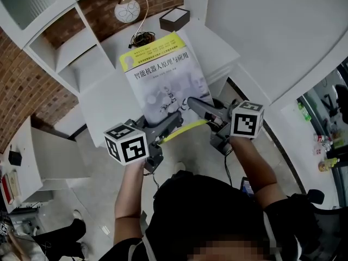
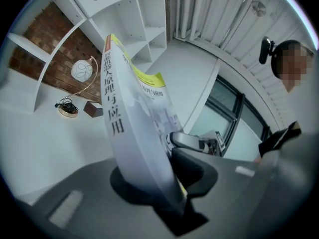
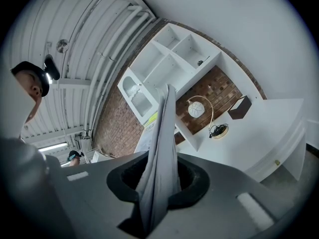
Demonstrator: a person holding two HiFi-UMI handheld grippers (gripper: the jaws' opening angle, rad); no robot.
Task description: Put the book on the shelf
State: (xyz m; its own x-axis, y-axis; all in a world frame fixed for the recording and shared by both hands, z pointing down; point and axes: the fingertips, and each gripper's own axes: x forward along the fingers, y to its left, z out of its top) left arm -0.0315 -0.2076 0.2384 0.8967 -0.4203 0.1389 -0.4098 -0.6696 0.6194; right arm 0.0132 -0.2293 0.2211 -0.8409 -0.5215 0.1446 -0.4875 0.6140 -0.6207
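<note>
The book (image 1: 163,80) is off the counter (image 1: 215,48) — held in the air above its near edge, cover facing up in the head view, with the yellow-banded top end pointing toward the far edge. Both claws grip its near end. The left claw (image 1: 169,125) is drawn narrow on the near left corner. The right claw (image 1: 197,107) is drawn narrow on the near right corner. In each claw's own view the book stands pinched edge-on between the jaws. At the counter's far edge, against the brick wall (image 1: 22,86), stands a lamp (image 1: 129,8) with a round white shade and a coiled cable (image 1: 142,37) at its foot. A dark box (image 1: 174,18) sits near it, to the right. The white shelf (image 1: 60,42) stands along the counter's left edge — well apart from the book.
</note>
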